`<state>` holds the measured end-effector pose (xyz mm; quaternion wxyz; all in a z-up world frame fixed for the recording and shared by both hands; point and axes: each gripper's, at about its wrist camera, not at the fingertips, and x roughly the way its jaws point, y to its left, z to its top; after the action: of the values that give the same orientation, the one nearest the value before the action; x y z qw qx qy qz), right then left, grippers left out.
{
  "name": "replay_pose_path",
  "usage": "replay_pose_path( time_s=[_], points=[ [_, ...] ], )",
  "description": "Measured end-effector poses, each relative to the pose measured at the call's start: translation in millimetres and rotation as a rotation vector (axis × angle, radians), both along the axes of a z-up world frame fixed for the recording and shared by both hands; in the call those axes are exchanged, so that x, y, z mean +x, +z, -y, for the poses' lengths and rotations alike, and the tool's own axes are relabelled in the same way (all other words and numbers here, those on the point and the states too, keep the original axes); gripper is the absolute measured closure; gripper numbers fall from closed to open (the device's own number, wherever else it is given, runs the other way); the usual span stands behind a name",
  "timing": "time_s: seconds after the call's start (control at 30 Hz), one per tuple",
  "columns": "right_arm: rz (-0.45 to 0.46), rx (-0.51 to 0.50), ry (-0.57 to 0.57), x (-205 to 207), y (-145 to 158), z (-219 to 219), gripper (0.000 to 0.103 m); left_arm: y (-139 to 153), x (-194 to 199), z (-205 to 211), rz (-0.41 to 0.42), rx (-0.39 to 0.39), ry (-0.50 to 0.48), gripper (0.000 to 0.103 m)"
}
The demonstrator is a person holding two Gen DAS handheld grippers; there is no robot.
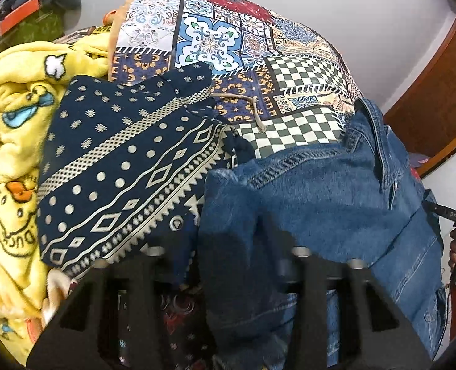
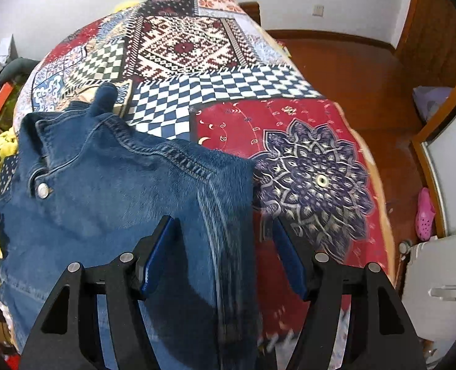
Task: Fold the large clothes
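1. The left gripper (image 1: 228,246) is buried under a bunched fold of the denim jacket (image 1: 320,191); its fingertips are hidden, so whether it grips the cloth cannot be told.
2. The right gripper (image 2: 223,246) stands partly open, its blue pads (image 2: 158,252) on either side of the jacket's hanging edge and not pressing on it.
3. The jacket lies spread on the bed's patchwork bedspread (image 2: 289,135), collar away from the cameras.
4. Just left of it lies a navy patterned garment (image 1: 120,166), then a yellow duck-print blanket (image 1: 12,141).
5. Beyond the bed, a wooden floor (image 2: 351,71).
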<state>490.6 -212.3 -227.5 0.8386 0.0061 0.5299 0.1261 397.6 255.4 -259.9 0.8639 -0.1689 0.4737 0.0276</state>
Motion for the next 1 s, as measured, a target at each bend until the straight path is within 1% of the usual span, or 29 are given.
replay_pose_path(
  time_s=[0.03, 0.07, 0.13, 0.17, 0.23, 0.27, 0.37, 0.47, 0.53, 0.6, 0.63, 0.67, 0.73, 0.8, 0.87, 0.93, 1.0],
  points=[
    [0.008, 0.008, -0.001, 0, 0, 1, 0.051, 0, 2, 0, -0.001, 0.012, 0.005, 0.080],
    [0.020, 0.015, 0.005, 1, 1, -1, 0.063, 1, 4, 1, 0.010, 0.020, 0.006, 0.090],
    [0.030, 0.024, 0.009, 1, 2, -4, 0.074, 6, 4, 4, 0.024, 0.043, 0.013, 0.093],
    [0.038, 0.011, -0.004, 0, 3, -5, 0.081, 9, 4, 6, 0.030, 0.052, 0.017, 0.093],
    [0.052, -0.002, 0.013, -2, 6, -8, 0.085, 20, 4, 11, 0.053, 0.082, 0.023, 0.094],
    [0.069, -0.017, 0.024, -5, 11, -10, 0.086, 31, 6, 13, 0.078, 0.087, 0.029, 0.094],
    [0.113, 0.004, 0.044, -7, 31, -12, 0.087, 54, 17, 15, 0.124, 0.079, 0.025, 0.094],
    [0.156, 0.000, 0.062, -9, 50, -18, 0.088, 72, 36, 20, 0.152, 0.127, 0.028, 0.094],
    [0.184, -0.016, 0.057, -6, 55, -23, 0.088, 74, 47, 21, 0.145, 0.159, 0.034, 0.094],
    [0.204, -0.032, 0.038, -2, 54, -24, 0.088, 63, 58, 19, 0.106, 0.188, 0.052, 0.094],
    [0.200, -0.037, 0.027, 3, 50, -24, 0.088, 58, 61, 18, 0.091, 0.190, 0.054, 0.093],
    [0.192, -0.042, 0.017, 7, 46, -23, 0.088, 47, 64, 15, 0.069, 0.195, 0.059, 0.093],
    [0.159, -0.056, 0.005, 15, 32, -22, 0.087, 34, 62, 12, 0.057, 0.198, 0.060, 0.092],
    [0.138, -0.067, -0.001, 19, 19, -20, 0.087, 24, 60, 11, 0.045, 0.222, 0.071, 0.092],
    [0.136, -0.086, -0.012, 19, 13, -18, 0.082, 15, 58, 8, 0.019, 0.237, 0.082, 0.092],
    [0.140, -0.105, -0.022, 17, 11, -17, 0.079, 10, 54, 5, -0.004, 0.221, 0.075, 0.092],
    [0.132, -0.130, -0.023, 13, 12, -18, 0.074, 14, 47, 3, -0.005, 0.208, 0.074, 0.092]
  ],
)
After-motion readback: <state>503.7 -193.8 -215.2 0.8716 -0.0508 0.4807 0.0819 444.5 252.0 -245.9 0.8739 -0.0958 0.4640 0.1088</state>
